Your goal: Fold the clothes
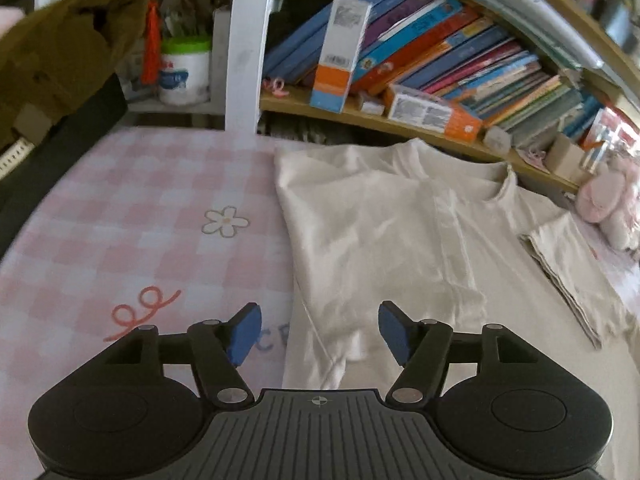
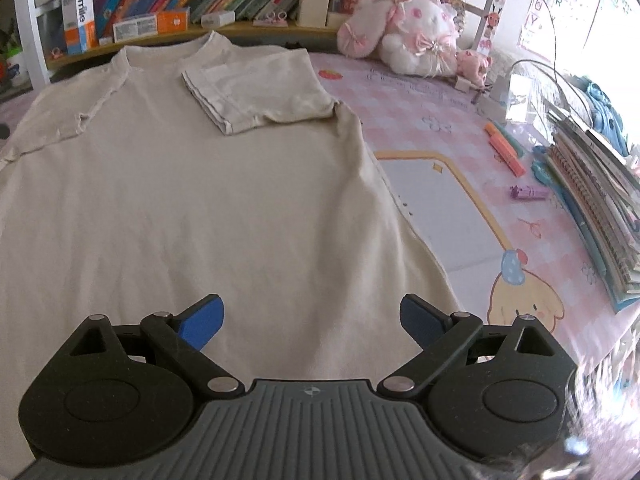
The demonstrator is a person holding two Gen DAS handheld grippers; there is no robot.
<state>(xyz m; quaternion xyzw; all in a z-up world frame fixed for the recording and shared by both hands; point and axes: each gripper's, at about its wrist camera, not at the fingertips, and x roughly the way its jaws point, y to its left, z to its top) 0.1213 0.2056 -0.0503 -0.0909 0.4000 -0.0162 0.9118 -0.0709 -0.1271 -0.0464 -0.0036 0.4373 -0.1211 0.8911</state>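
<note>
Cream T-shirt point(image 2: 192, 184), box point(image 2: 79, 16) reading "usmile", alphabet poster point(image 2: 568, 4)

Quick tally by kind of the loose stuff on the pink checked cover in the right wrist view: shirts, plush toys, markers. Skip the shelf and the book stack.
Shirts: 1, beige shirt, right sleeve folded in
Plush toys: 1 for sure, white and pink plush toy; the small pink thing beside it is too unclear to count
Markers: 2, orange marker, purple marker
Total: 4
</note>
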